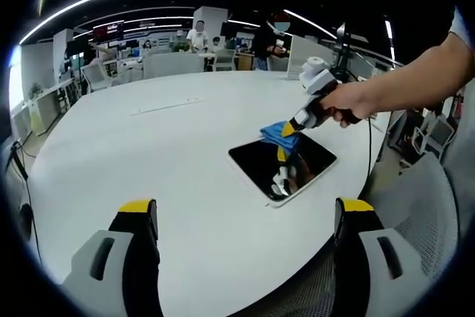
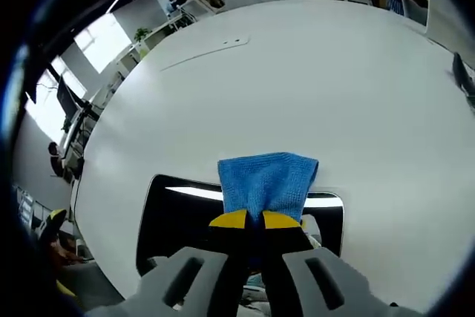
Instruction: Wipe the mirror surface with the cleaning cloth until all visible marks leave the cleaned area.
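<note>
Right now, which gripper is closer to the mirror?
The right gripper. It is over the mirror, pressing the blue cloth at its far edge. The left gripper hangs open above the white table, apart from the mirror's near side.

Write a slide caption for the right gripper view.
Right gripper shut on the blue cloth, pressing it against the far edge of the mirror on the white table.
</note>
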